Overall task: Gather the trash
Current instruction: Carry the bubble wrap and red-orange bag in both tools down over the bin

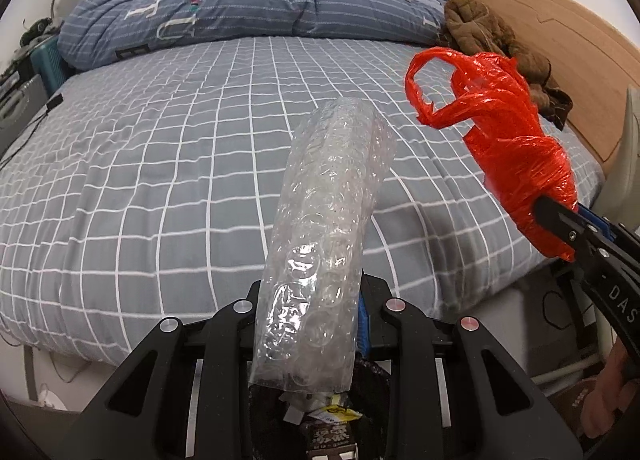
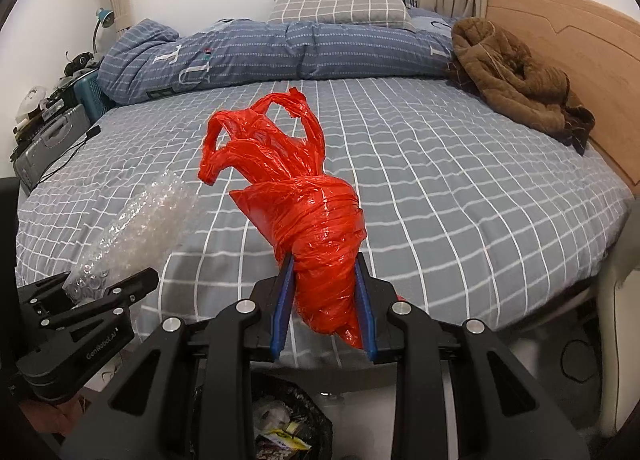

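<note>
My left gripper (image 1: 310,292) is shut on a clear roll of bubble wrap (image 1: 328,219), which sticks up and forward over the near edge of the bed. My right gripper (image 2: 325,280) is shut on a crumpled red plastic bag (image 2: 308,211) squeezed between its blue pads (image 2: 282,308). In the left wrist view the red bag (image 1: 508,147) and the right gripper (image 1: 560,227) hang at the right. The right wrist view shows the bubble wrap (image 2: 140,219) and the left gripper (image 2: 86,288) at the lower left. A black-lined trash bin (image 2: 288,424) with wrappers sits below both grippers.
The bed (image 1: 160,147) with a grey checked sheet fills the view. A folded blue quilt (image 2: 260,55) and pillow (image 2: 340,7) lie at the far side. A brown garment (image 2: 520,75) rests by the wooden headboard (image 2: 560,27). A cluttered bedside stand (image 2: 48,123) is at the left.
</note>
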A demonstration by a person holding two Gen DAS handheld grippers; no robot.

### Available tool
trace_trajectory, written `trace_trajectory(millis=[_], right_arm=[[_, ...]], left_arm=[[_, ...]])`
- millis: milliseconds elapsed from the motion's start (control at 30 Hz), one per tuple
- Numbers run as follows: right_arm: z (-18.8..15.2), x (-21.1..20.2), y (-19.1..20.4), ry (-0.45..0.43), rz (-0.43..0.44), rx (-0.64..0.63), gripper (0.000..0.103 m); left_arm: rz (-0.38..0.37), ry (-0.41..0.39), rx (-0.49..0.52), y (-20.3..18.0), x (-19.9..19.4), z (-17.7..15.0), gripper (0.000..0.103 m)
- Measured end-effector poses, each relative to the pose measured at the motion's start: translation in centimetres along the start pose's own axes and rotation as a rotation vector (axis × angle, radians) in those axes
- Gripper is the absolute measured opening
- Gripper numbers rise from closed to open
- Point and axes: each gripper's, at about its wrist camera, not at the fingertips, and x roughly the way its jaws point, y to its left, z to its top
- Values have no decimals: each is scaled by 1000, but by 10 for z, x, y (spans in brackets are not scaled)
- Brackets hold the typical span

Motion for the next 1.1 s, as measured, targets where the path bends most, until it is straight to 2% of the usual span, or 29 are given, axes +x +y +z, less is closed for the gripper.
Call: trace_trajectory(millis=[667,867,1000,1100], right_arm=[[-65,-32,-13,93,-2,53,27],[-95,-34,-16,159,-14,42,27],[-114,-32,-20,206,-3,63,27],[-130,-23,-21,254,10,61,27]], left_arm=[[-19,52,-10,-18,-35,-66,26],[-24,101,-17,-18,-40,-95,26],[-44,165,-33,-14,-31,-118,26],[-32,198,-30,-12,-18,-131,26]])
